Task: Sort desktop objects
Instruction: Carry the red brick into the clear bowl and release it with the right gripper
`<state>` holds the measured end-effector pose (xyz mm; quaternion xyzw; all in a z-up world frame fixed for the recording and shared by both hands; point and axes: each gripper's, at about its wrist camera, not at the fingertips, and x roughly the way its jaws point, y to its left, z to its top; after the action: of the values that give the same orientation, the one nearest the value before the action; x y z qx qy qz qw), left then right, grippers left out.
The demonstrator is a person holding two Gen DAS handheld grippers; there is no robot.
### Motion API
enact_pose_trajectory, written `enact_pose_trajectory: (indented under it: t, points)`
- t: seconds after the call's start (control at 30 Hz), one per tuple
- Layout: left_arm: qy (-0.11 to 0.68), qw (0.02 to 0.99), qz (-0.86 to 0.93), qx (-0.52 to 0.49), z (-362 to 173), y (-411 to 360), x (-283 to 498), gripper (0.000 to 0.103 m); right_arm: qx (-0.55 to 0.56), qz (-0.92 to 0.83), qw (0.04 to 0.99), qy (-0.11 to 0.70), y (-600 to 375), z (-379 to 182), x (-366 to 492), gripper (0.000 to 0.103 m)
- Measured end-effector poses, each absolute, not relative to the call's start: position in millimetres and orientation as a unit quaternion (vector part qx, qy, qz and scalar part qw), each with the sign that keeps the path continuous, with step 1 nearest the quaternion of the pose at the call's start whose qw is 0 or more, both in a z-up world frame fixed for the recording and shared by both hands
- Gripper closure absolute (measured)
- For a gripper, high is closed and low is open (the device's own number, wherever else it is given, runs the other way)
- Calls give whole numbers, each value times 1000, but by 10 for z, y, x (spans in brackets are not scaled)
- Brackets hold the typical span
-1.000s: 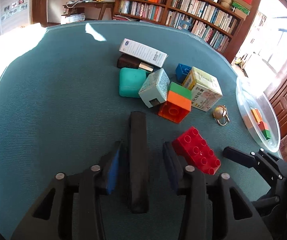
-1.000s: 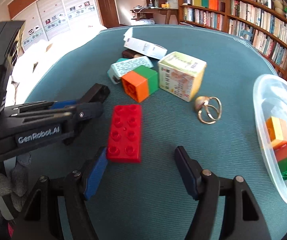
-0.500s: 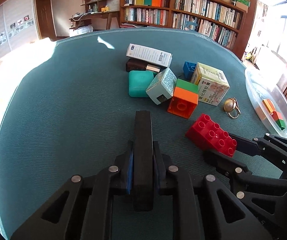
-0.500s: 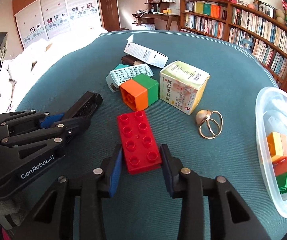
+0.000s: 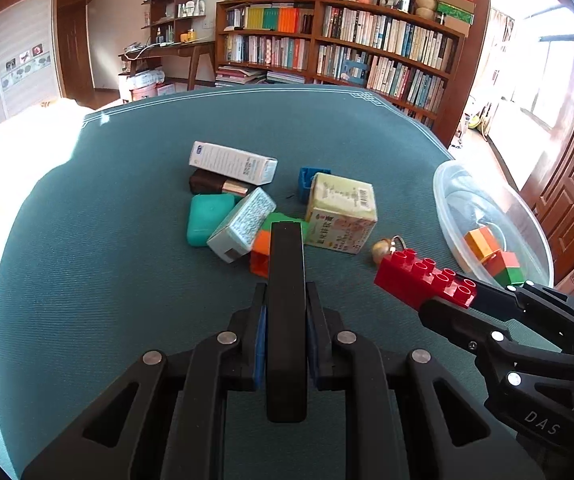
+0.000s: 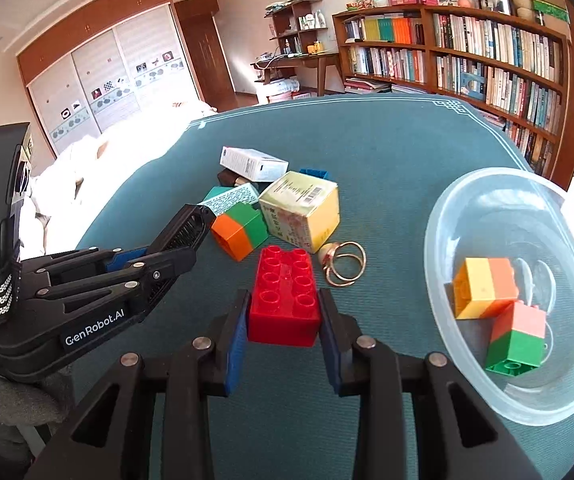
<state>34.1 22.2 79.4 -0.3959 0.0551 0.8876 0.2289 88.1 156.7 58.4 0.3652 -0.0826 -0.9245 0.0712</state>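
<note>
At the lower centre of the left wrist view, the left gripper (image 5: 285, 340) is clamped tight on a flat black bar (image 5: 285, 320), its blue pads pressed against both long sides. The bar looks rigid and smooth, so I'd guess it is light enough but could slide forward if the squeeze slackens; it is held near its back half, with a long nose sticking out over the teal tablecloth (image 5: 107, 280).

Past its tip, mid-frame, sits the clutter: a white carton (image 5: 233, 162) on a dark brown case (image 5: 211, 184), a teal case (image 5: 207, 218), a pale patterned box (image 5: 243, 224), an orange-and-green block (image 5: 263, 246), a blue brick (image 5: 311, 178) and a yellowish cube box (image 5: 341, 216). A gold ring trinket (image 6: 341, 262) lies just right of these.

Further right, the right gripper (image 6: 283, 328) has the red brick (image 6: 285, 300) pinched across its short width at the near end, lifted clear of the cloth. It is hard, glossy plastic, light and stiff; the flat side walls are the sensible place to grip, though the slick faces may let it pivot.

At the right edge stands the clear plastic bowl (image 6: 447, 216), already holding a yellow-and-orange block (image 6: 483, 286) and an orange-and-green block (image 6: 517, 338). I'd judge the red brick belongs there.
</note>
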Motion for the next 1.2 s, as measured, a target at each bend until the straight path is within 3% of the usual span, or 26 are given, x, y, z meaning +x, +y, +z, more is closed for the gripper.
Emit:
enact_pose_trajectory:
  t: [0.4, 0.67, 0.97, 1.0, 1.03, 1.1, 1.17, 1.2]
  points:
    - [75, 307, 869, -381, 961, 1179, 465, 85, 287, -947, -22, -144, 2614, 985, 1186, 67]
    - [85, 364, 848, -376, 1013, 1793, 466, 85, 277, -938, -135, -159, 3230, 949, 1290, 67]
    - [54, 406, 825, -390, 971, 2219, 262, 85, 304, -925, -164, -160, 3473, 776, 1250, 66]
    - [45, 410, 820, -396, 957, 2244, 215, 80, 308, -924, -163, -157, 3468, 759, 1237, 66]
    - [37, 413, 816, -403, 945, 2277, 177, 71, 312, -923, -164, -155, 3468, 745, 1225, 63]
    - [29, 413, 816, -404, 933, 2296, 146, 65, 320, -921, -161, -154, 3464, 710, 1217, 51]
    - [30, 413, 818, -400, 918, 2291, 153, 64, 326, -920, -157, -151, 3445, 671, 1236, 32]
    - [33, 413, 818, -400, 907, 2297, 154, 64, 327, -920, -157, -147, 3426, 656, 1252, 30]
